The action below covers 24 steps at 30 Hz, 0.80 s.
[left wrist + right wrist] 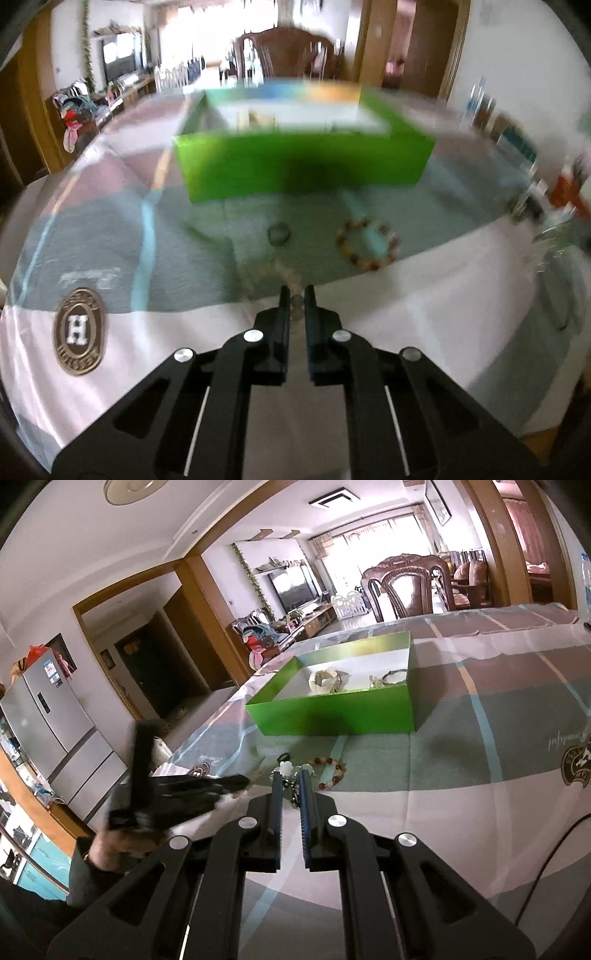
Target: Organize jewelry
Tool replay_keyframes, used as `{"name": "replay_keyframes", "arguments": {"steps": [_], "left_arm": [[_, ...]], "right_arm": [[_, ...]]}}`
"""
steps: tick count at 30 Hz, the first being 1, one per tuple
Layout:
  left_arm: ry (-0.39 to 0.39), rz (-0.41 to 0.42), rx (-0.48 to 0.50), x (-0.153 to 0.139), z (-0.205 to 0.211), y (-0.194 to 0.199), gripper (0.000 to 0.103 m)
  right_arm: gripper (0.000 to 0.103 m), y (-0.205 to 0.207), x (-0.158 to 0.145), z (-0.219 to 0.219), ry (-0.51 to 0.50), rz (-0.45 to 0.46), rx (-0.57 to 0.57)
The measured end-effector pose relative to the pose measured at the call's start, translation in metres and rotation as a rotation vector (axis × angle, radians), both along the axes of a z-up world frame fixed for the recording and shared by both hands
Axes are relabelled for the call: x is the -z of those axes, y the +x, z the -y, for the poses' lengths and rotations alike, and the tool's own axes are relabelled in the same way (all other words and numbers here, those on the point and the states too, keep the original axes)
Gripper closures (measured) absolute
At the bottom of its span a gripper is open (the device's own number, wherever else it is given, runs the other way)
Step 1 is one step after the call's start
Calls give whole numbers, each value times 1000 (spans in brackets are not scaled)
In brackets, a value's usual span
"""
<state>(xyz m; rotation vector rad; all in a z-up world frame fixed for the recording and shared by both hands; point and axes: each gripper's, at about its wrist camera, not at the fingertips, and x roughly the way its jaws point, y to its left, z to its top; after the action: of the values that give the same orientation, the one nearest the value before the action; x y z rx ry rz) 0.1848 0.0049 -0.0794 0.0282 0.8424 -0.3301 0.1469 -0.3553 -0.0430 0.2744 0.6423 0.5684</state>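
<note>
Right gripper (291,781) looks clamped on a charm (293,794); box (343,710) lies straight ahead. Left gripper (296,297), nearly shut on clear beads (295,301), sits equally near.

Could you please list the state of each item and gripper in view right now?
Green box: open, holding some jewelry.
Beaded bracelet: flat on the tablecloth, outside the box.
Left gripper: shut on a pale bead strand.
Right gripper: shut on a small jewelry piece.
</note>
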Motion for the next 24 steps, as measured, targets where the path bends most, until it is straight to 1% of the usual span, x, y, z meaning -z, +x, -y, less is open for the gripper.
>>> {"name": "replay_keyframes", "arguments": {"steps": [2, 4, 7, 11, 24], "left_arm": [[-63, 52, -15, -23, -13, -21, 95], [-103, 91, -27, -39, -23, -37, 95], [-145, 111, -28, -52, -29, -53, 95], [-159, 117, -50, -54, -36, -66, 95], [-156, 95, -35, -48, -35, -72, 95]], "right_arm": [[94, -3, -3, 0, -10, 19, 7], [94, -7, -6, -1, -15, 33, 8], [94, -9, -7, -4, -17, 37, 3], [94, -12, -5, -7, -20, 36, 0], [94, -15, -1, -9, -29, 24, 5]]}}
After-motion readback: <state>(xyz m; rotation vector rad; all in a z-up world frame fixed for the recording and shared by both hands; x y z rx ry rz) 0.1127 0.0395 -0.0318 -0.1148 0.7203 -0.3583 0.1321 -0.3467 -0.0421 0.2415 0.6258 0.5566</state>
